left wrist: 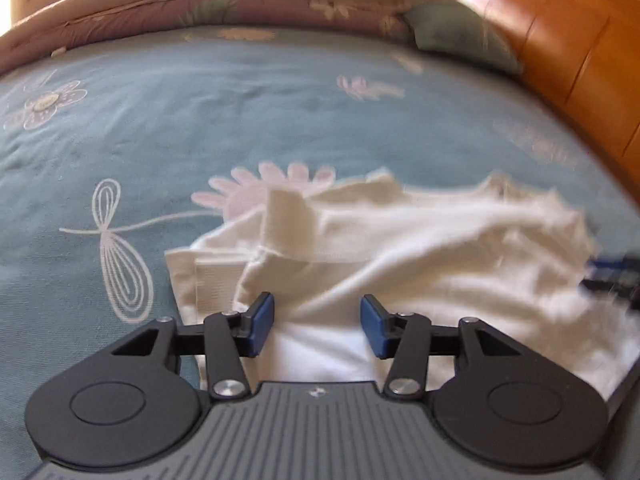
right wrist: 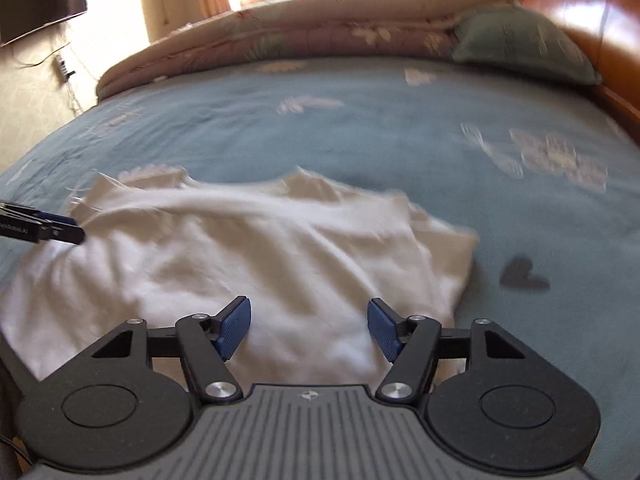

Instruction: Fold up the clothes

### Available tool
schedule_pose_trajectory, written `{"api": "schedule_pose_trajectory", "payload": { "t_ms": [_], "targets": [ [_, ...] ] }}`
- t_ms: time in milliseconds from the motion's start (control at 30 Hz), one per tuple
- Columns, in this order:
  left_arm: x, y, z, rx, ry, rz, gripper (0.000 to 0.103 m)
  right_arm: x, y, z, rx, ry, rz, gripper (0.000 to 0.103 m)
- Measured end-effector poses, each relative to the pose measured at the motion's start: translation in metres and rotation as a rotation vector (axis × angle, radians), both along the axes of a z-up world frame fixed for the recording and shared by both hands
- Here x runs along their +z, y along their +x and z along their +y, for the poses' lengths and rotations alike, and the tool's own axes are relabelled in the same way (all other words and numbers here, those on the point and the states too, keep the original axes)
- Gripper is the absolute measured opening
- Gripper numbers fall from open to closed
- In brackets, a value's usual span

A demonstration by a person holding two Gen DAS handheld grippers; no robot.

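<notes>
A white garment lies rumpled on the blue flowered bedspread, with a folded-over strip standing up near its left edge. My left gripper is open and empty, its blue pads just above the garment's near edge. In the right wrist view the same white garment spreads across the bedspread. My right gripper is open and empty over the garment's near part. The left gripper's tip shows at the garment's left side, and the right gripper's tip shows at the far right of the left wrist view.
A folded pink flowered quilt lies across the far end of the bed. A green pillow leans by the orange wooden headboard on the right. A dark screen hangs on the left wall. A dark mark sits on the bedspread right of the garment.
</notes>
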State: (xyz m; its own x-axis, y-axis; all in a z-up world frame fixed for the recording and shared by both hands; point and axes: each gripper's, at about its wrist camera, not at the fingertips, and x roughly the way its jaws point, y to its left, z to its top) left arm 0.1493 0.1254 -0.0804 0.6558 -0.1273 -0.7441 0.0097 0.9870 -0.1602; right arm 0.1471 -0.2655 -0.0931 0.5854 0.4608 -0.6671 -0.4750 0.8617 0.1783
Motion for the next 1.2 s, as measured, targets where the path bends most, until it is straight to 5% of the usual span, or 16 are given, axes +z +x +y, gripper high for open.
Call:
{"api": "schedule_pose_trajectory", "payload": {
  "t_ms": [67, 133, 367, 633, 900, 1000, 1100, 1200],
  "targets": [
    [0.010, 0.000, -0.002, 0.020, 0.033, -0.011, 0.049, -0.002, 0.000, -0.010, -0.003, 0.074, -0.002, 0.075],
    [0.020, -0.001, -0.007, 0.002, 0.014, -0.055, 0.058, -0.003, 0.003, -0.009, -0.010, 0.082, 0.000, 0.089],
    [0.003, 0.021, -0.043, -0.172, -0.165, -0.045, 0.066, -0.008, -0.001, 0.008, 0.016, -0.010, -0.051, 0.098],
    [0.001, 0.056, -0.027, 0.028, -0.163, -0.044, 0.062, -0.009, -0.001, 0.009, 0.025, -0.016, -0.056, 0.101],
    [0.007, 0.027, -0.072, -0.244, -0.281, -0.017, 0.076, -0.010, -0.002, 0.013, 0.035, -0.036, -0.066, 0.103],
    [-0.005, 0.039, -0.075, -0.172, -0.189, 0.003, 0.076, -0.010, -0.002, 0.013, 0.035, -0.036, -0.067, 0.103],
    [-0.006, 0.052, -0.060, -0.109, -0.286, 0.003, 0.076, -0.010, -0.002, 0.013, 0.034, -0.035, -0.066, 0.103],
    [0.010, 0.048, -0.064, -0.102, -0.246, -0.010, 0.075, -0.010, -0.002, 0.013, 0.032, -0.034, -0.069, 0.103]
  ]
}}
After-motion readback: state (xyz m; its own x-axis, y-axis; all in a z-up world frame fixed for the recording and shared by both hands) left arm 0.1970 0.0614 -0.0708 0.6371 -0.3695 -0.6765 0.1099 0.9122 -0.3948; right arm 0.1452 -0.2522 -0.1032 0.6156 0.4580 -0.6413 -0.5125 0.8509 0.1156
